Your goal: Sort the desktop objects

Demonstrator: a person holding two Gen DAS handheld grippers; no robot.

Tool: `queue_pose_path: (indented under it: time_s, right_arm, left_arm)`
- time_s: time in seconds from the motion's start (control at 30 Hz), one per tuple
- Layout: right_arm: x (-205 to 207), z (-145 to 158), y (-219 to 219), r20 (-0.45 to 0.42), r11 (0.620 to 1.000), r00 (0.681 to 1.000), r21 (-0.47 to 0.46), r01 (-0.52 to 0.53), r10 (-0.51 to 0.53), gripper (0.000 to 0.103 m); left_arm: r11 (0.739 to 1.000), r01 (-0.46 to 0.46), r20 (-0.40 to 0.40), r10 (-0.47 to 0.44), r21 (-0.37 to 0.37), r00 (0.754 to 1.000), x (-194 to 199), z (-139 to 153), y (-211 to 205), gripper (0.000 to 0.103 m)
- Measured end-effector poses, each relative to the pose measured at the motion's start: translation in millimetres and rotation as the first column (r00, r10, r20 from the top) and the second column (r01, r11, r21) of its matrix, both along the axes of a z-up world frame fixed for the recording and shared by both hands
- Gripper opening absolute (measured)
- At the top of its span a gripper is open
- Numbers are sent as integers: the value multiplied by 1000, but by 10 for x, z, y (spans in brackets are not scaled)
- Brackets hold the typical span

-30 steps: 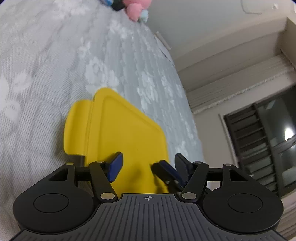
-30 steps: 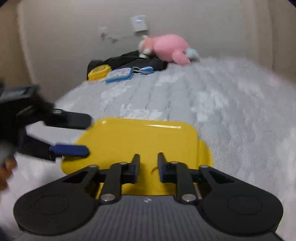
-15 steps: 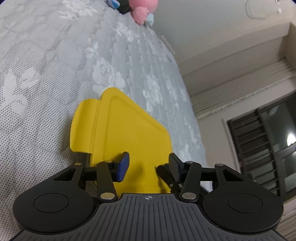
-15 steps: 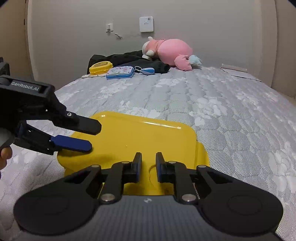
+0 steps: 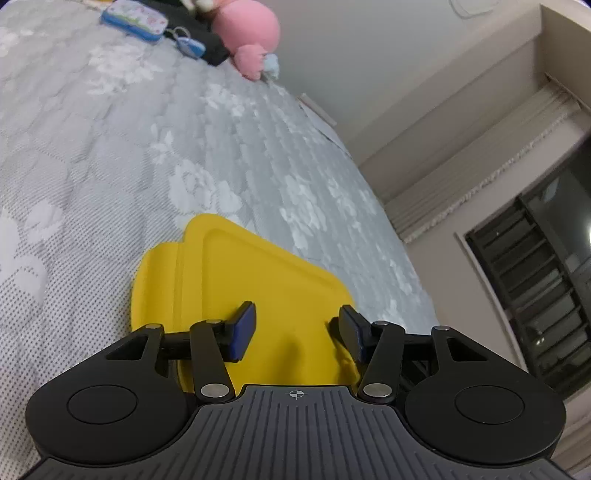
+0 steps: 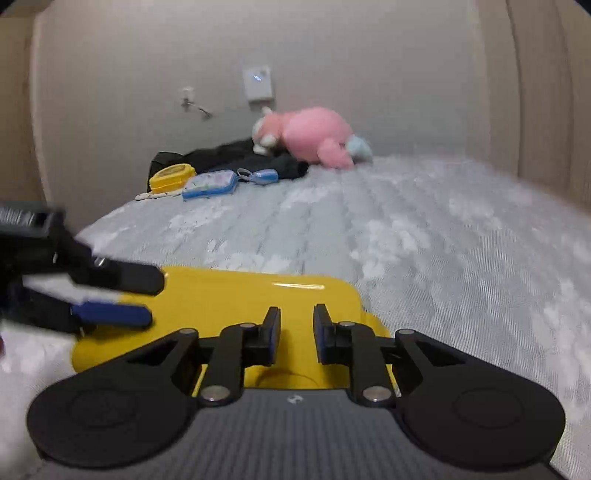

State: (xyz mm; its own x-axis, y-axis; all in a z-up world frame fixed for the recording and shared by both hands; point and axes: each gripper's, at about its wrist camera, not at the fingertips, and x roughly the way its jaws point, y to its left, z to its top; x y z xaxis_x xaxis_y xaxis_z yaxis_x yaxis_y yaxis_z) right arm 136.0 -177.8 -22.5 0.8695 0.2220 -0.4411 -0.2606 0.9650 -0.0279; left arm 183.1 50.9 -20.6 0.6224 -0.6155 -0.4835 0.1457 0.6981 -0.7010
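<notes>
A yellow tray lies flat on the grey quilted mattress. My left gripper is at its left end and rolled to one side. In the right wrist view the left gripper has one black finger above the tray's corner and a blue pad lower down. Its jaws are closing, with the tray between them and a gap still showing. My right gripper hangs over the tray's near edge. Its jaws are opening by a narrow gap, and the pads press on nothing I can see.
At the far end of the mattress lie a pink plush toy, a black garment, a small yellow box, a blue patterned case and a small blue item. A dark window is beyond the bed's right side.
The left jaws have narrowed around the tray and the left gripper has rolled, bringing the far objects into its view. The right jaws have parted slightly. The tray has stayed in place.
</notes>
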Motion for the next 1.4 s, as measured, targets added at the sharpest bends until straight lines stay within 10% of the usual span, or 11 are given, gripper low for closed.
queue_pose_path:
  time_s: [0.73, 0.9, 1.1, 1.4]
  right_arm:
    - [-171, -55, 109, 51, 998, 999, -54, 11, -8, 41]
    - [-189, 21, 54, 29, 993, 996, -74, 87, -85, 55]
    - [-29, 80, -373, -176, 940, 946, 162, 299, -271, 65]
    - [18, 56, -391, -182, 952, 954, 153, 267, -239, 70]
  left_arm:
    - [995, 25, 20, -27, 93, 999, -81, 101, -63, 50]
    - [971, -172, 144, 149, 164, 978, -264, 391, 310, 79]
    - [973, -232, -151, 230, 4, 961, -96, -24, 673, 68]
    - [991, -50, -175, 71, 125, 982, 28, -149, 222, 70]
